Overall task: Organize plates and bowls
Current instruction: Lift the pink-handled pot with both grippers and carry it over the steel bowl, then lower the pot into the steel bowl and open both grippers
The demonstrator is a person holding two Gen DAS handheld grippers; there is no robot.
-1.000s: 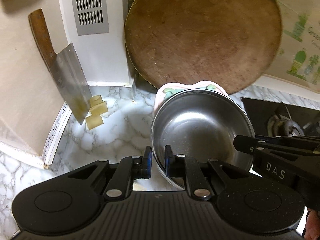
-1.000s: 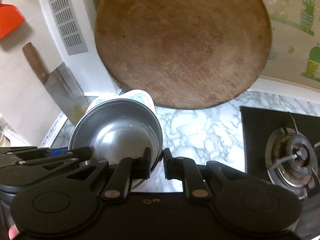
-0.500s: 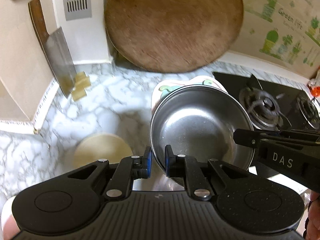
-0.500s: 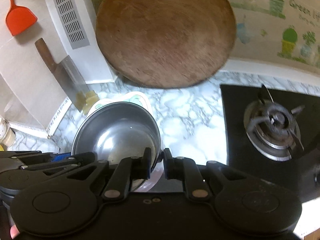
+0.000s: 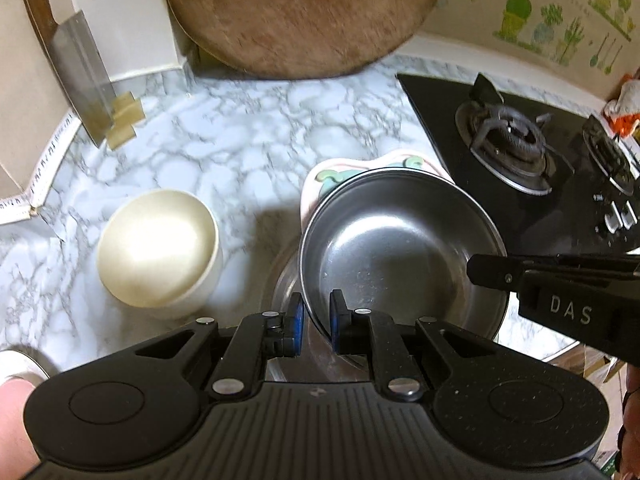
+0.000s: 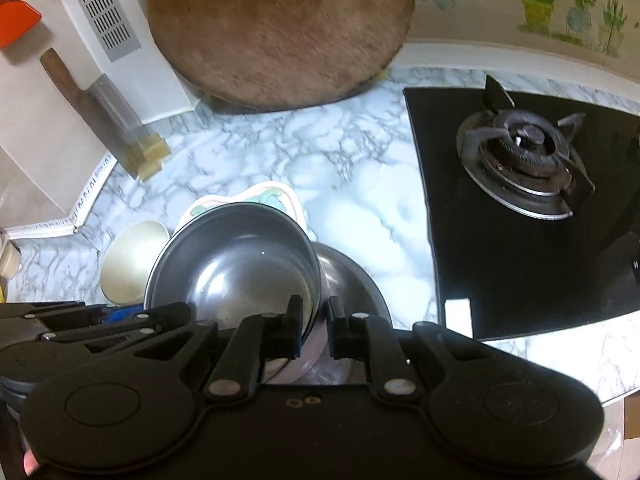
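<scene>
Patterned plate (image 5: 332, 178) mostly hidden behind gripped steel bowl (image 5: 400, 256)

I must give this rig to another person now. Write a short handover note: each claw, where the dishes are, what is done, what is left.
Left claw: shut on the near rim of the steel bowl.
Right claw: shut on the same bowl's rim, other side.
The steel bowl sits in a patterned plate; both hang above a second steel bowl on the counter.
Cream bowl stands alone to the left.
Done: bowl and plate stacked and lifted.
Left: probably set the stack down, perhaps into the lower bowl, then deal with the cream bowl.
</scene>
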